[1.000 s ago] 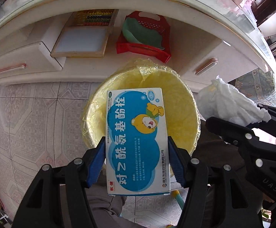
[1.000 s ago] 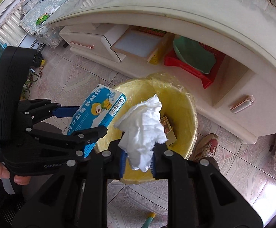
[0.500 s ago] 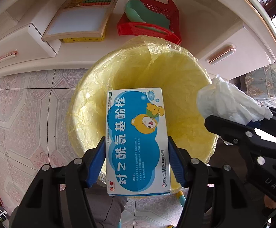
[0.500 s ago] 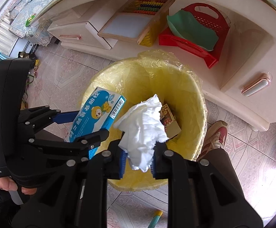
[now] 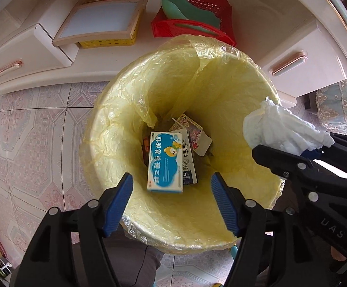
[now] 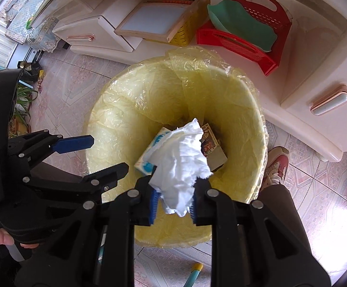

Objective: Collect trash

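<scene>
Left-wrist view: blue-white cardboard medicine box (image 5: 165, 161) released, left hand-held gripper (image 5: 171, 201) jaws just opened, empty; crumpled white tissue (image 6: 180, 165), clamped in right hand-held gripper (image 6: 173, 201), should be let go w/ jaws centred over yellow plastic-lined bin (image 5: 116, 129).

A thin, crinkled, glossy yellow plastic liner (image 5: 130, 119) covers the bin, a printed cardboard medicine box (image 5: 165, 165) lies inside it, the white tissue wad (image 6: 180, 167) looks soft and rumpled, and the abacus board's (image 5: 106, 14) frame is pale unpainted wood.

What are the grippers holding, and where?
The right gripper pinches the crumpled white tissue by its lower end. The left gripper holds nothing; its jaws have just been opening.
</scene>
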Motion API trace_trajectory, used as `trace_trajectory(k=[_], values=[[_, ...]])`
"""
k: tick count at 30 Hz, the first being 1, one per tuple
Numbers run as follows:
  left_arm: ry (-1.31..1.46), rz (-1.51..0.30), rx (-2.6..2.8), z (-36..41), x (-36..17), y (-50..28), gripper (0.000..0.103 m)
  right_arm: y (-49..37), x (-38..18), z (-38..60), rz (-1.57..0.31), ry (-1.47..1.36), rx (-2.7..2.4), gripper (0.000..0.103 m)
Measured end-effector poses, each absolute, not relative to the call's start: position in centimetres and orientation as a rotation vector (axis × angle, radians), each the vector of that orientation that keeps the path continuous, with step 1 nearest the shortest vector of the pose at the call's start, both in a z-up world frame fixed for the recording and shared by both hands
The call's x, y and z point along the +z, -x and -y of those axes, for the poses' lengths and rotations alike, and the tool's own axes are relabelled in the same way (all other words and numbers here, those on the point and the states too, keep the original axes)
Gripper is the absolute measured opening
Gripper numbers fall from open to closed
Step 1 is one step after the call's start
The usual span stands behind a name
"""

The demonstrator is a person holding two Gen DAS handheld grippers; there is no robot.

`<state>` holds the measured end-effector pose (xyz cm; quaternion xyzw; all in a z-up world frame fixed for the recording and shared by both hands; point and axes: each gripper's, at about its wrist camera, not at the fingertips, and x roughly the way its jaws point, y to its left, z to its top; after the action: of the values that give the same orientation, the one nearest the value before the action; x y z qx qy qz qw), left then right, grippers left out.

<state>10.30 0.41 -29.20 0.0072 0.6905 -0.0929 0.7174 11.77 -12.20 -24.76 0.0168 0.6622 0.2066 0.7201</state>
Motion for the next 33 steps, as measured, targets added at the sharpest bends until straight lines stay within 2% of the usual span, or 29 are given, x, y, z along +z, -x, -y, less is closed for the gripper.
trace_trajectory(k=[4, 9, 10, 21, 23, 25, 33], values=[[-0.026, -1.521, -0.187, -0.7, -29.1, -10.0, 0.069, -12.0, -24.9, 11.9, -1.465, -0.021, 0.446, 0.024], [-0.026, -1.524, -0.169, -1.4, -29.0, -9.9, 0.07, -12.4, -25.1, 12.2, -1.467, -0.035, 0.417, 0.042], [-0.024, -1.526, -0.176, -1.4, -29.0, -9.7, 0.074, -12.5, -25.1, 12.3, -1.468, -0.054, 0.426, 0.049], [-0.042, -1.493, -0.172, -1.0, -28.2, -9.3, 0.075, -11.9, -23.7, 12.3, -1.414, -0.008, 0.417, 0.051], [-0.036, -1.483, -0.164, -1.2, -27.8, -9.2, 0.076, -11.7, -23.0, 12.3, -1.39, -0.003, 0.406, 0.061], [-0.046, -1.467, -0.151, -1.3, -27.3, -9.0, 0.079, -11.4, -22.3, 12.4, -1.366, 0.003, 0.399, 0.065], [-0.063, -1.392, -0.122, -1.7, -24.5, -7.9, 0.085, -10.4, -19.3, 12.3, -1.289, 0.029, 0.388, 0.073]])
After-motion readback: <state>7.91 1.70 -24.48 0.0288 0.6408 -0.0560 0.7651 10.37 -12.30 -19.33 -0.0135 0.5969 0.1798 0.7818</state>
